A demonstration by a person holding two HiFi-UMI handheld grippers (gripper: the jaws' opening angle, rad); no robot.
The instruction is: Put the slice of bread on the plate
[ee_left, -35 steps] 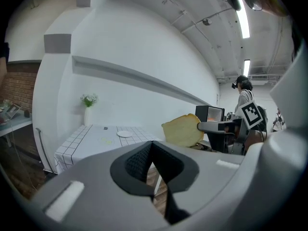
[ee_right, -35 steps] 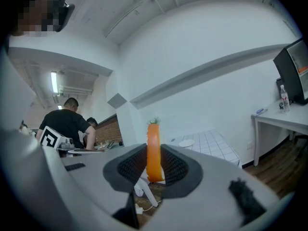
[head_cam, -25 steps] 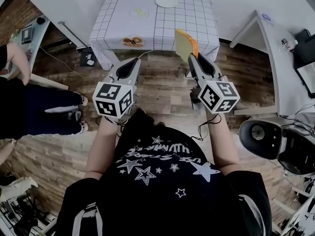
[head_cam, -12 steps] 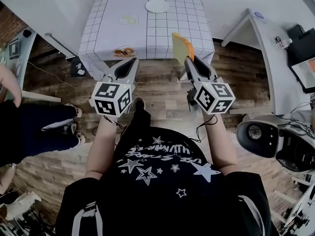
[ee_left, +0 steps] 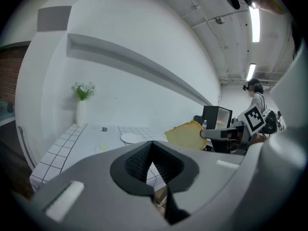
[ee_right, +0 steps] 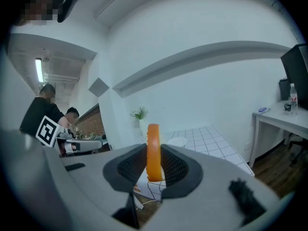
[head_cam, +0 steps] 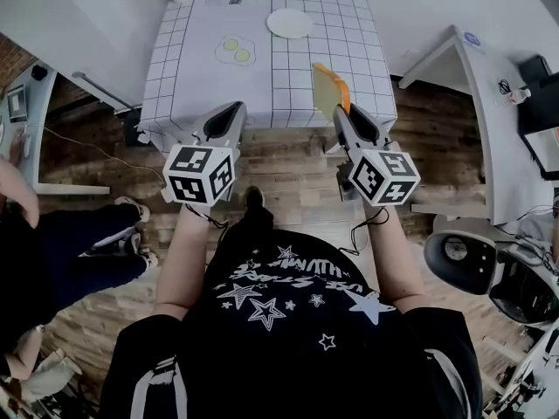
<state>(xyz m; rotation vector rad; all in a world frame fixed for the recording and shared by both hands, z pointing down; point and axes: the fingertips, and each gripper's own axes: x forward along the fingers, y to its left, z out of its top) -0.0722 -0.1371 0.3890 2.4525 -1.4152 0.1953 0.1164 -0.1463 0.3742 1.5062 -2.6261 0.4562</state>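
Centrally, the right gripper (ee_right: 154, 162) clamps the slice of bread (ee_right: 153, 146) by its lower end, jaws partly apart. The slice stands on edge, long axis upright, with its broad face toward the left gripper (head_cam: 229, 116), whose jaws meet on nothing. Beyond lies the gridded table (head_cam: 196, 68), the white plate (head_cam: 289, 23) at its far end, well apart from the slice.

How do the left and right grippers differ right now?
The right gripper is shut on the slice of bread, held upright on edge; the left gripper holds nothing. The right gripper's jaws are parted by the bread; the left gripper's jaws meet. Both point toward the gridded table, short of the plate.
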